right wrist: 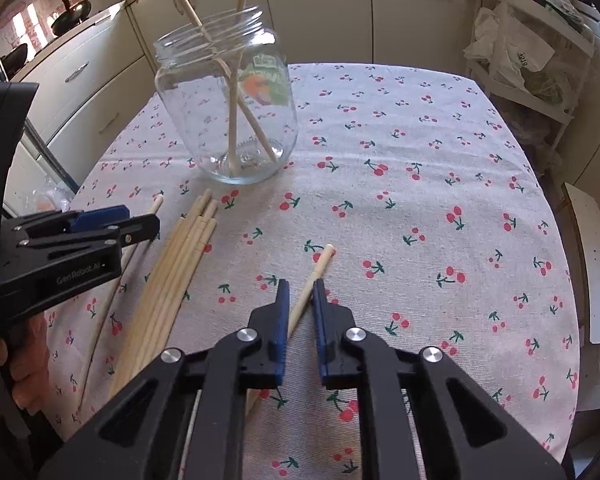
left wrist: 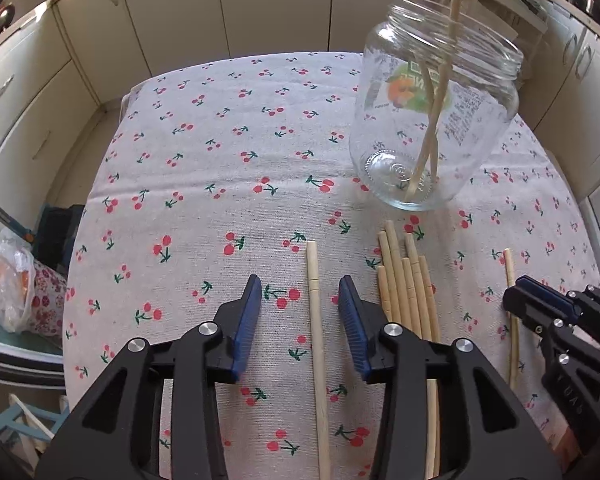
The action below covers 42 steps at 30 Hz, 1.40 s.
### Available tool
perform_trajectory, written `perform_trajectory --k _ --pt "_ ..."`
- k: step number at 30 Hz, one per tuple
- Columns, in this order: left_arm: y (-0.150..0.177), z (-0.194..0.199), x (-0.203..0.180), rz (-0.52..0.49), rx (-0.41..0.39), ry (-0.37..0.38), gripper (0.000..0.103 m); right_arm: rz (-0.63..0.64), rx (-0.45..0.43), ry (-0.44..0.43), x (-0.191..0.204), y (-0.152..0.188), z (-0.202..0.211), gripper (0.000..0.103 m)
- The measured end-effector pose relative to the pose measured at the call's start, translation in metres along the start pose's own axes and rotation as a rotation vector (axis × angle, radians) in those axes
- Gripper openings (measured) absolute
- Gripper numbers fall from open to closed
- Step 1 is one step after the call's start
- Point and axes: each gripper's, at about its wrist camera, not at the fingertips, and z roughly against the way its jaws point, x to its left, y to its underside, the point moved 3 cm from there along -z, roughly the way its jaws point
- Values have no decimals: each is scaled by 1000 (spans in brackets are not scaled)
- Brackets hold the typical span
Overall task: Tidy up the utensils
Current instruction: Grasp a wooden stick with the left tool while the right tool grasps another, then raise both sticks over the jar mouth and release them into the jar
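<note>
A: Chopsticks status?
B: Two stand crossed in the glass jar (left wrist: 432, 120), tops leaning out over the rim. Jar is upright on the cherry-print tablecloth (left wrist: 204, 160), toward the far side of the table.
A: The rest?
B: Loose bundle of chopsticks (left wrist: 406, 284) lies flat on the cloth, just in front of the jar. Two singles lie apart from it, one on each side.
A: Left gripper?
B: Left gripper (left wrist: 300, 296) straddles the single chopstick (left wrist: 315, 320) left of the bundle. Jaws are part-way apart; the stick sits in the gap with cloth visible on both sides of it, so the pads (left wrist: 246, 320) are not pressing. Nothing gripped.
A: Right gripper?
B: Right gripper (right wrist: 300, 300) is on the lone chopstick (right wrist: 314, 280) right of the bundle. Jaws nearly together, stick runs between the blue pads (right wrist: 280, 312), tip poking out ahead. Reads as clamped on it. Stick looks to be lying on the cloth; can't tell if lifted.
A: Surroundings?
B: Cream kitchen cabinets (left wrist: 260, 4) behind the table. Fingers of the person's hand (right wrist: 24, 364) show under the left gripper's handle in the right wrist view.
</note>
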Motion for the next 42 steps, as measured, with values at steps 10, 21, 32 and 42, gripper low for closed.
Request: perform_trajectory --k 10,21,32,42 --pt "-1 2 0 -15 31 70 5 -2 16 -14 1 -5 -5 6" --pt "-17 79 28 109 -188 249 5 -303 -119 -203 -30 7 35 6" --pt "-75 182 21 198 -625 312 5 -410 -175 -263 -43 21 44 6" --pt "-124 226 8 250 -884 231 5 -452 -249 -284 -56 21 50 6"
